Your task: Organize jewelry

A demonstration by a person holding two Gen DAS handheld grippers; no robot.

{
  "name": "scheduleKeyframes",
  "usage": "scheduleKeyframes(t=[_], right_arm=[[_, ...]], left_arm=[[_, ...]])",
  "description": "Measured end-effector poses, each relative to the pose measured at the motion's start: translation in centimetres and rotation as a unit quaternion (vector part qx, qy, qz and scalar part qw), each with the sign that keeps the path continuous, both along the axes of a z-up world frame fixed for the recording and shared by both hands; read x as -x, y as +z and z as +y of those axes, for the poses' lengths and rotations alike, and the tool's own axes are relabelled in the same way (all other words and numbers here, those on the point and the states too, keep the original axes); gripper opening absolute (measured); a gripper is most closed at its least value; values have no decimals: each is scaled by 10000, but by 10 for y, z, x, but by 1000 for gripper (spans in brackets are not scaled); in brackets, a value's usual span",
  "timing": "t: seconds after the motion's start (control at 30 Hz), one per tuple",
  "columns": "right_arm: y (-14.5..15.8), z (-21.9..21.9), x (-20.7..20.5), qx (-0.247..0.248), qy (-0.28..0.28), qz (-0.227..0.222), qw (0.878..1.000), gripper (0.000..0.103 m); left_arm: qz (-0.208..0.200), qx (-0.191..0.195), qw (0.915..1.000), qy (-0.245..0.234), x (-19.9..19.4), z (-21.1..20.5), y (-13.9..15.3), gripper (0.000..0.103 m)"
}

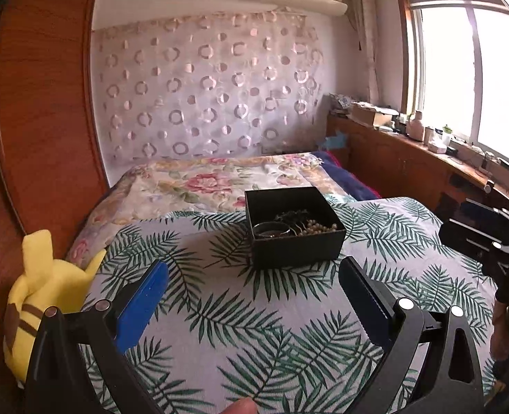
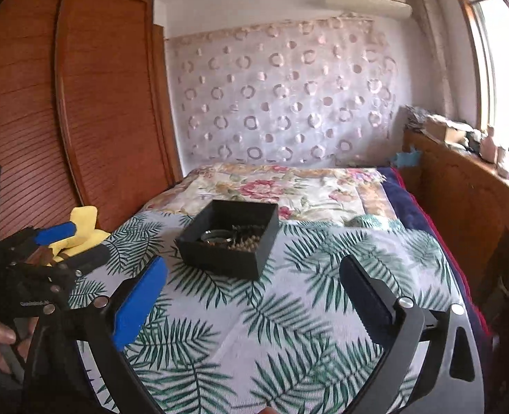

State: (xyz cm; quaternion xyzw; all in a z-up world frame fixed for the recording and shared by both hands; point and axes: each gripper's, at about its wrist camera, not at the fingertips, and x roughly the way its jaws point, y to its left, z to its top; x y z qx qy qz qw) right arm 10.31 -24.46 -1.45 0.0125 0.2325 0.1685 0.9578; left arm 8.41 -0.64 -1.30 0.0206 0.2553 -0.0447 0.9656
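Note:
A black open box (image 1: 294,227) stands on the leaf-print cloth (image 1: 247,327) on the bed. Inside it lie a round bangle (image 1: 271,230), a string of pale beads (image 1: 315,227) and a dark piece of jewelry (image 1: 290,216). My left gripper (image 1: 252,283) is open and empty, just short of the box. In the right wrist view the box (image 2: 228,238) sits ahead and a little left of my right gripper (image 2: 252,283), which is open and empty. The left gripper (image 2: 71,245) shows at that view's left edge.
A yellow plush toy (image 1: 44,296) lies at the bed's left edge by a wooden wardrobe (image 1: 40,103). A floral quilt (image 1: 213,183) covers the far bed. A wooden ledge (image 1: 427,151) with small items runs under the window at right.

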Motion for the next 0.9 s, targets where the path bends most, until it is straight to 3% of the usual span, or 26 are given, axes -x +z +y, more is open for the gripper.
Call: scheduleKeyframes(t=[0.3,0.9], right_arm=[[-11,-7,10,1,-290,-60,9996,101],[-18,-4,14,-3,-299,-71,9995,101]], left_arm=[[71,-33,10000,-18,11,-2,-6,95],[-10,20,10000,-13,16,0,-8,95]])
